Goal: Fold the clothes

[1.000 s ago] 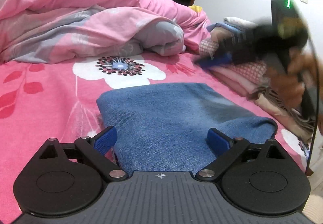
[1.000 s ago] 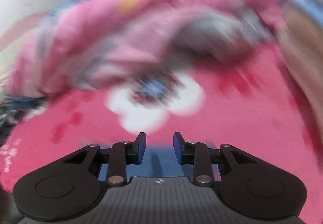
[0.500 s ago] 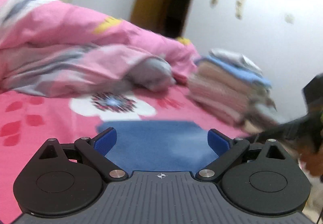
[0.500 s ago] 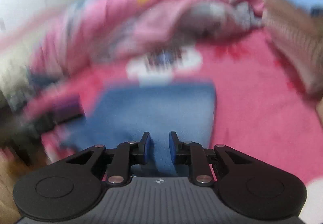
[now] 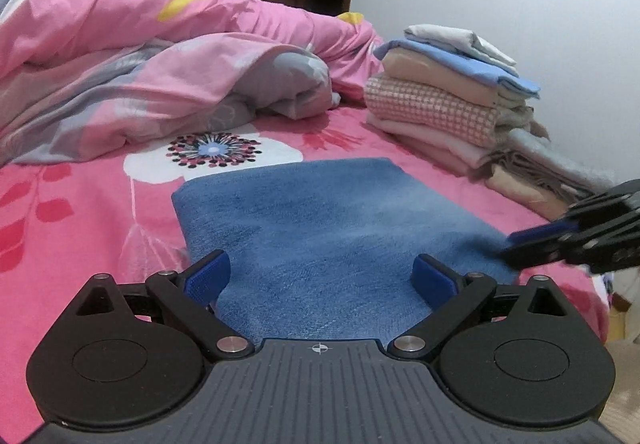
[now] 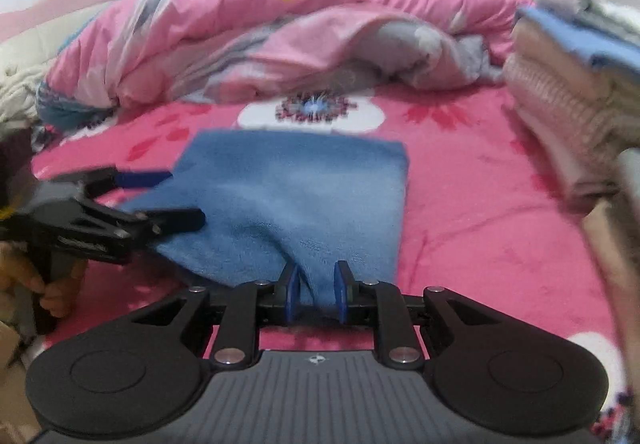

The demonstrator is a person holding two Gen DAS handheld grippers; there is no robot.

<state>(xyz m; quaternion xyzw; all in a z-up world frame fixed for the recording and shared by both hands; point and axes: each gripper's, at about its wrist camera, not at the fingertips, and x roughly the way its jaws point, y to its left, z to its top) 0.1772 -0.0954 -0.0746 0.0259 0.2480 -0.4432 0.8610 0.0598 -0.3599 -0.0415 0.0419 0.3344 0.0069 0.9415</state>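
Note:
A folded blue cloth lies flat on the pink flowered bed sheet. My left gripper hovers over the cloth's near edge, open wide, with nothing pressed between its pads. In the right wrist view the blue cloth bunches up into my right gripper, whose blue pads pinch a raised fold at its near edge. The right gripper shows at the cloth's right side in the left wrist view. The left gripper straddles the cloth's left corner in the right wrist view.
A stack of folded clothes stands on the bed right of the cloth, also the stack at the right edge. A rumpled pink quilt fills the far side. A hand holds the left gripper off the bed's edge.
My right gripper swung from beside the folded stack down to the blue cloth's edge, its jaws narrowed and closed on a fold. The left gripper stayed open over the cloth.

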